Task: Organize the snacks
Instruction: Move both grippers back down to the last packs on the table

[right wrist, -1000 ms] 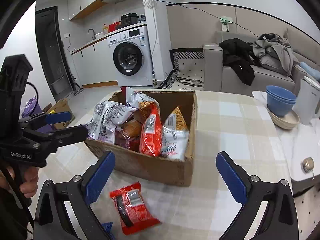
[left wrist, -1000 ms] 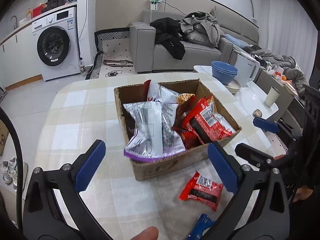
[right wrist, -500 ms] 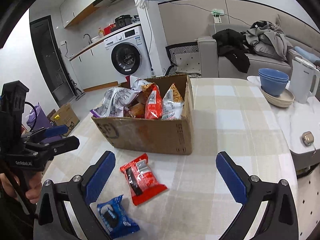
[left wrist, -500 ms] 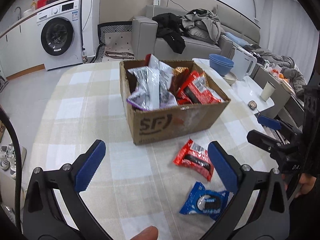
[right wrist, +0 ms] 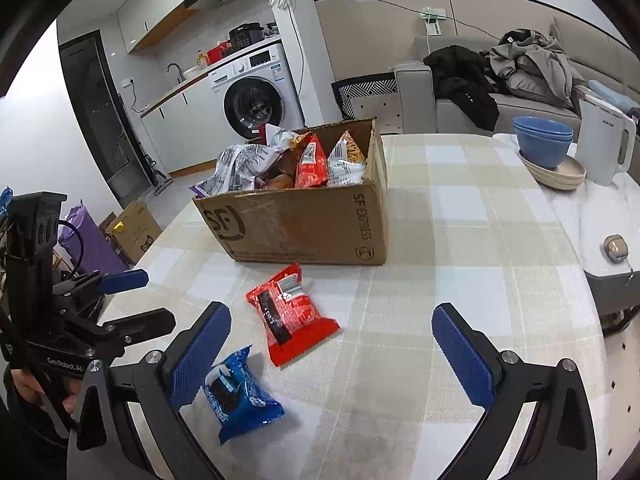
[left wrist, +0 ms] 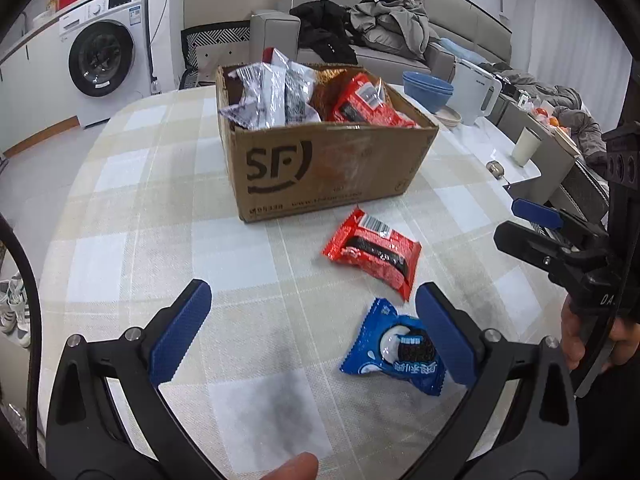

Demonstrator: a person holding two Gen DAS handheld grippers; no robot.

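Snacks first: from the left wrist, the red packet [left wrist: 372, 250] and blue cookie packet [left wrist: 396, 354] lie loose before the full cardboard box [left wrist: 320, 168]; left gripper [left wrist: 312, 332] gapes wide, empty. Right wrist view: right gripper [right wrist: 332, 354] equally spread, holding nothing. Best approach: straddle the blue packet squarely, pinch mid-body
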